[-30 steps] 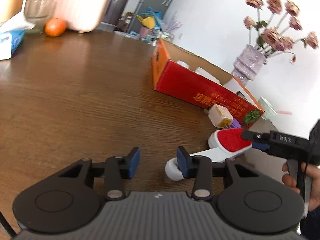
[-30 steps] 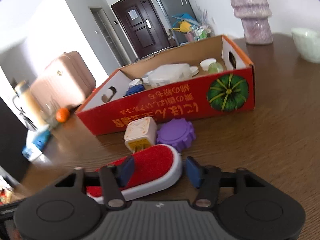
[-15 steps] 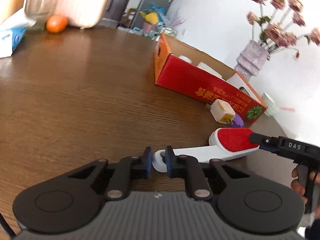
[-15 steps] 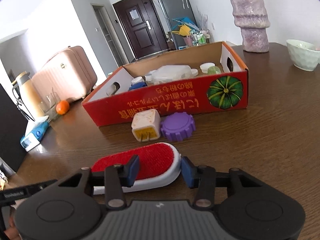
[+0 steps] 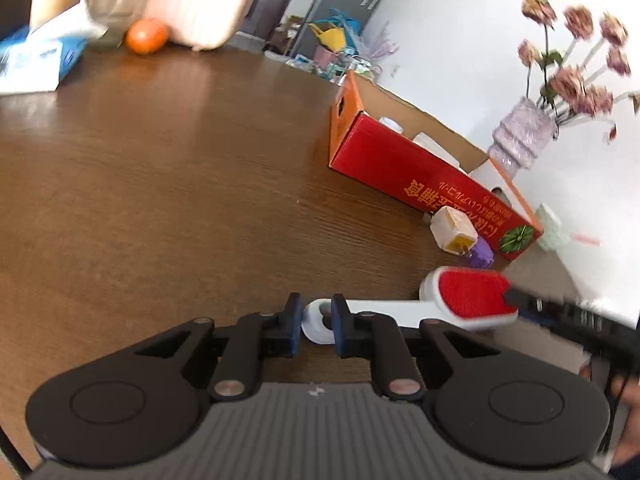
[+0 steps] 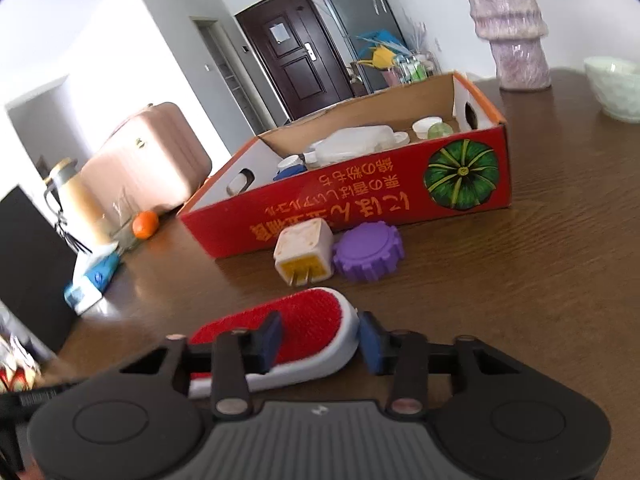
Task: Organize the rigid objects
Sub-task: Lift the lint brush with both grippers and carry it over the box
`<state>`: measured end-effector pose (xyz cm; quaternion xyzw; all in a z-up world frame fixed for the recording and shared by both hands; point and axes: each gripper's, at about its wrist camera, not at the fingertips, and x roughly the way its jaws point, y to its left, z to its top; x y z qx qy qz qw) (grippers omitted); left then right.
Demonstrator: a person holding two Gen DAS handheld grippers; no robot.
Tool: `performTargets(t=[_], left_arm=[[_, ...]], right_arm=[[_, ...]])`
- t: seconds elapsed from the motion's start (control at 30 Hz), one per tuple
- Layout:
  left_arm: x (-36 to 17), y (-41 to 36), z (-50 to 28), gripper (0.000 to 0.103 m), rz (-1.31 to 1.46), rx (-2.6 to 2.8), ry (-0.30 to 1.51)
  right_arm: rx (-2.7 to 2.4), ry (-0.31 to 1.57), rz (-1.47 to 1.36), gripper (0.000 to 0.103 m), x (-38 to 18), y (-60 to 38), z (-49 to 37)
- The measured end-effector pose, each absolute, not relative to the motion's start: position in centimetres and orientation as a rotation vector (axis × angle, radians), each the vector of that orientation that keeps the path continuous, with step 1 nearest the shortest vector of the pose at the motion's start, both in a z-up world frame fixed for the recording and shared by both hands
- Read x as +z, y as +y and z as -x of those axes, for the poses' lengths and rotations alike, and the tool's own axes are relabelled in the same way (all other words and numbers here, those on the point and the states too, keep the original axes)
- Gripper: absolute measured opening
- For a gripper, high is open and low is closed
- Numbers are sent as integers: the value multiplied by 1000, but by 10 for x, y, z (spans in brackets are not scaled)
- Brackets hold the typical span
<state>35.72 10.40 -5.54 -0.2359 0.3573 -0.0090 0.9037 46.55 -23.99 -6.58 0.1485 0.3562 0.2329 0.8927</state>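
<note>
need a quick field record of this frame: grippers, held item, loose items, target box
left gripper: shut on the lint brush handle end
right gripper: jaws have just been closing around the brush head, right pad touching its rim
lint brush: white, red pad up
loose: plug adapter, purple gear cap, beside box
red cardboard box: open, partly filled

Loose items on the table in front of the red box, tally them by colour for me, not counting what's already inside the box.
Red and white: 1, the lint brush
Cream and yellow: 1, the plug adapter
Purple: 1, the gear-shaped cap
Total: 3, all in front of the red box.
</note>
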Motion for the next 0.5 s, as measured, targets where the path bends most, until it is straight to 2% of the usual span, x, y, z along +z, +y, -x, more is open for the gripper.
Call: performTargets(t=[0.3, 0.5], left_arm=[[-40, 60, -292, 16, 381, -108, 609], [3, 43, -232, 15, 290, -160, 386]], right_arm=[[380, 624, -323, 36, -61, -281, -336], [355, 457, -371, 36, -41, -299, -260]])
